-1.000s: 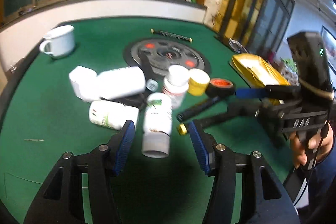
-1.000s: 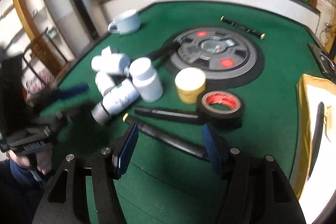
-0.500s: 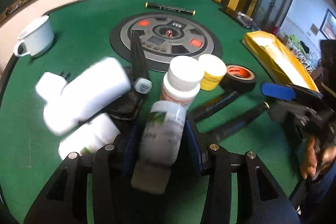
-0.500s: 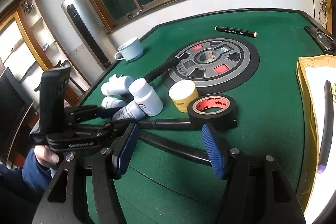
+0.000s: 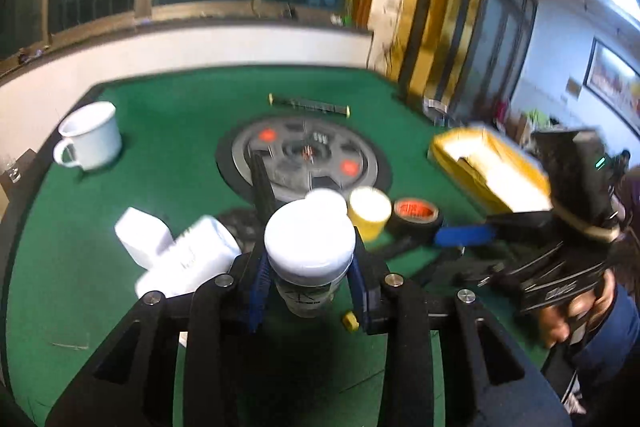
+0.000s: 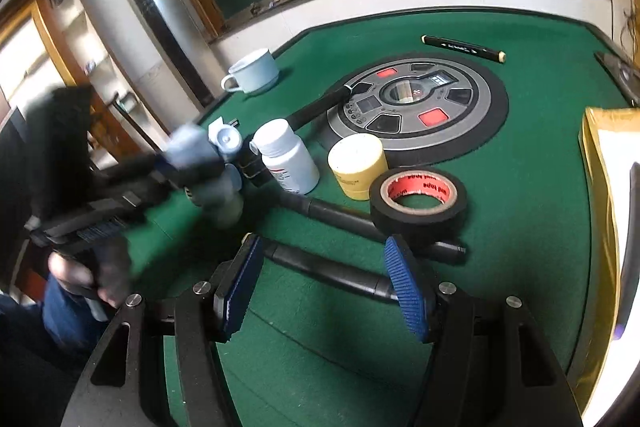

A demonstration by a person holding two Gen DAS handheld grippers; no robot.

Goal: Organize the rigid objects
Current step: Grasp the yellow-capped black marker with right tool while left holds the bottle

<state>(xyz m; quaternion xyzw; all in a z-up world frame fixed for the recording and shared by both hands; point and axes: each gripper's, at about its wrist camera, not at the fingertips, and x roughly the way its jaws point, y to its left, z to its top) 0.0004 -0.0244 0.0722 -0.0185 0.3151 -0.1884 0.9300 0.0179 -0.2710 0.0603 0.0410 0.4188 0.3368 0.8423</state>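
My left gripper (image 5: 308, 283) is shut on a white-capped bottle (image 5: 310, 247) and holds it lifted, cap towards the camera; in the right wrist view it (image 6: 192, 155) shows blurred at the left. Below lie white bottles (image 5: 188, 259), an upright white bottle (image 6: 286, 157), a yellow jar (image 6: 358, 163), a roll of black tape (image 6: 418, 197) and two black pens (image 6: 332, 215). My right gripper (image 6: 324, 283) is open, low over the nearer black pen (image 6: 336, 273), which lies between its fingers.
A grey round panel (image 6: 416, 103) sits in the middle of the green table (image 6: 540, 187). A white mug (image 6: 252, 71) stands far left, a black marker (image 6: 462, 47) at the back, a yellow box (image 6: 600, 187) at the right edge.
My left gripper closed on the lying bottle, lifted it off the felt and tipped it up. My right gripper lowered slightly towards the pens.
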